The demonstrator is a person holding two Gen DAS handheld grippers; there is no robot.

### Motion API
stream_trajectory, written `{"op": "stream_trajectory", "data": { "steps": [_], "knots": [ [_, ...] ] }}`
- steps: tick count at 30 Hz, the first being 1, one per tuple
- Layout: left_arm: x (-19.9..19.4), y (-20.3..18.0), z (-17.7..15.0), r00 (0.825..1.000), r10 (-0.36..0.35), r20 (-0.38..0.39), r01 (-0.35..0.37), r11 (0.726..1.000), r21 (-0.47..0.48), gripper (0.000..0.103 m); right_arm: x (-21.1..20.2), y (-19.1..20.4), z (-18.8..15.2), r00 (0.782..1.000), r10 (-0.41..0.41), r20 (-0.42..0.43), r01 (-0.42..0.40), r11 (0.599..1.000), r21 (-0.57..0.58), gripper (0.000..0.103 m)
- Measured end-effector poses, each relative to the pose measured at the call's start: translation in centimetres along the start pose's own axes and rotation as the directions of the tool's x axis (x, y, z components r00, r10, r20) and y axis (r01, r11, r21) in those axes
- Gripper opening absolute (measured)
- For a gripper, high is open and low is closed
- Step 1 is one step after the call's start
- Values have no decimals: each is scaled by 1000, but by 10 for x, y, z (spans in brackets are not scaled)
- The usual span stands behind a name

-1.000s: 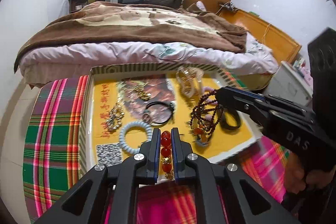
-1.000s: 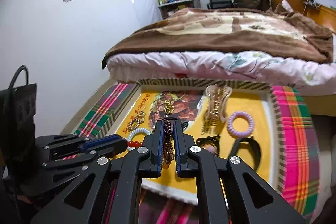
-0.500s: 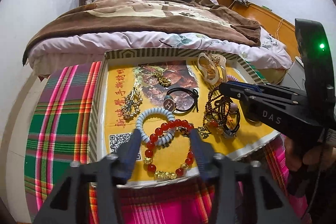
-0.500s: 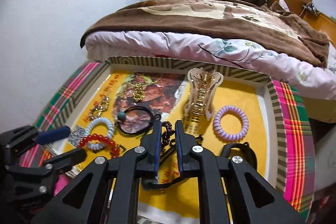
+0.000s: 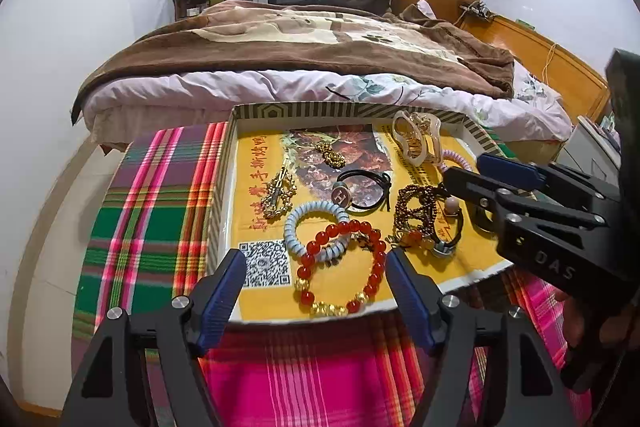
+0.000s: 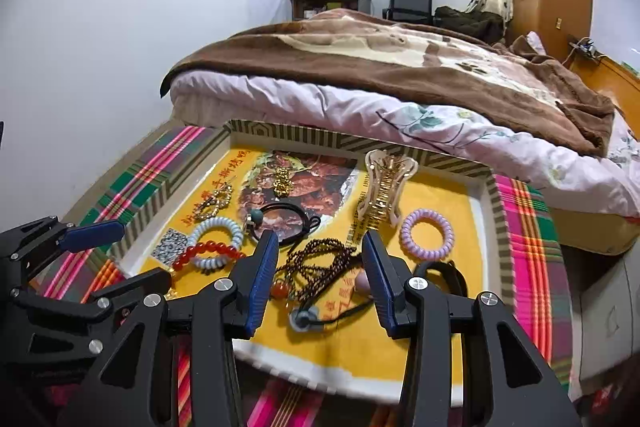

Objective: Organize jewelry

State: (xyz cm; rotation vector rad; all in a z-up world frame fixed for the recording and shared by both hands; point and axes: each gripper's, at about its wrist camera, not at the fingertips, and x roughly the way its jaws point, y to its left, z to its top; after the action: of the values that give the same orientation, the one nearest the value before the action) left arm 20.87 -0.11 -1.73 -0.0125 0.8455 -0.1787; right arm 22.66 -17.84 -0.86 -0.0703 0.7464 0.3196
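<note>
A shallow striped tray with a yellow liner holds the jewelry. A red and gold bead bracelet lies at its near edge, overlapping a pale blue coil band. My left gripper is open and empty just before the red bracelet. A dark brown bead strand lies in the tray; my right gripper is open around it, not gripping. The right gripper also shows in the left wrist view, open.
Also in the tray: a black hair tie, gold brooches, a clear hair claw, a lilac coil band and a black band. The tray sits on a plaid cloth. A bed stands behind.
Both grippers have opened. The left one let go of the red bracelet and the right one let go of the brown bead strand; both pieces now lie in the tray.
</note>
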Motion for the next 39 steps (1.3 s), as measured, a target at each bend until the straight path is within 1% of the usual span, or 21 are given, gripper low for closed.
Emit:
{"op": "stream_trajectory", "data": {
  "steps": [3, 8, 12, 15, 19, 22, 25, 28, 33, 39],
  "knots": [
    [-11, -2, -4, 1000, 23, 9, -23, 1000, -10, 75, -14, 1, -6, 999, -40, 5, 40, 999, 28, 45],
    [-28, -10, -14, 998, 55, 22, -55, 998, -10, 78, -39, 6, -24, 998, -56, 11, 55, 997, 55, 45],
    [-38, -17, -25, 998, 50, 28, -50, 999, -16, 78, -53, 9, -40, 995, -98, -4, 98, 992, 80, 45],
    [-43, -21, -30, 998, 57, 38, -56, 998, -19, 78, -58, 9, -50, 995, -98, -20, 100, 990, 103, 45],
    [-48, -29, -37, 996, 82, 41, -82, 997, -13, 79, -65, 9, -60, 994, -107, -22, 109, 987, 122, 45],
    [-51, -32, -41, 996, 80, 46, -79, 997, -11, 79, -68, 9, -66, 994, -103, -28, 106, 985, 134, 45],
    [-50, -33, -42, 994, 104, 22, -104, 994, -20, 79, -70, 11, -69, 994, -105, -28, 108, 985, 137, 45],
    [-48, -38, -44, 991, 130, 1, -130, 991, -5, 79, -73, 12, -72, 995, -100, -26, 103, 985, 138, 45],
    [-49, -38, -48, 994, 110, 2, -110, 994, -19, 79, -75, 11, -77, 994, -105, -31, 108, 983, 150, 45],
    [-52, -38, -48, 994, 111, 8, -111, 993, -30, 79, -79, 9, -80, 993, -112, -27, 115, 980, 160, 45]
  ]
}}
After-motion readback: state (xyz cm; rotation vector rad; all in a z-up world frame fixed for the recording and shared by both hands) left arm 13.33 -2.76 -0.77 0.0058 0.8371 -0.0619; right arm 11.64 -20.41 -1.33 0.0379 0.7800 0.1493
